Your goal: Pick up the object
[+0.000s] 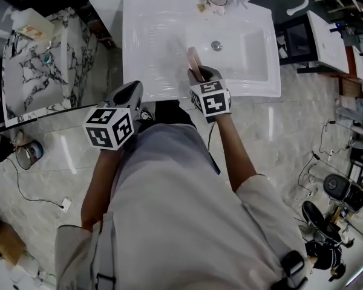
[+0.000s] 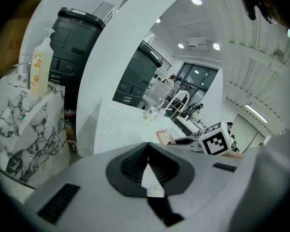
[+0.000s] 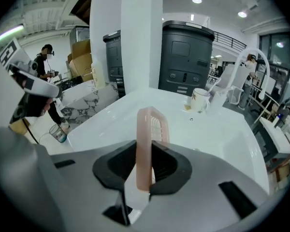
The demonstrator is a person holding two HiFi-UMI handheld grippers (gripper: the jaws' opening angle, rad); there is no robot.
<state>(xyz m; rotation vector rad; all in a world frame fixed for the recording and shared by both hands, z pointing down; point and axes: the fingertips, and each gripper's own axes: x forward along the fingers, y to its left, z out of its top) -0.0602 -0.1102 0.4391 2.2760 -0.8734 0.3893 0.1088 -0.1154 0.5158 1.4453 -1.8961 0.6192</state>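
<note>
I count two claws of mine, one pink slotted tray (image 3: 148, 139), one mug (image 3: 199, 99), one curved white tap (image 3: 247, 64), one drain (image 1: 216, 45) and one pump bottle (image 2: 40, 64). The tray is a pale, see-through pink with a rounded rim and a row of narrow slots through its flat middle. It stands on edge, thin side towards my camera. My right claw (image 3: 144, 170) is clamped on its lower part, a pad on each face, and the upper half sticks out past the tips. From the head view, that right claw (image 1: 198, 74) is reached forward on a nearly straight arm and tipped downward, holding the tray in the air above the front part of the white sink (image 1: 157, 41), well short of the mug at the back rim. My left claw (image 1: 133, 89) hangs back by the sink's front left edge with the elbow bent. Its tips are pressed together with nothing between them.
</note>
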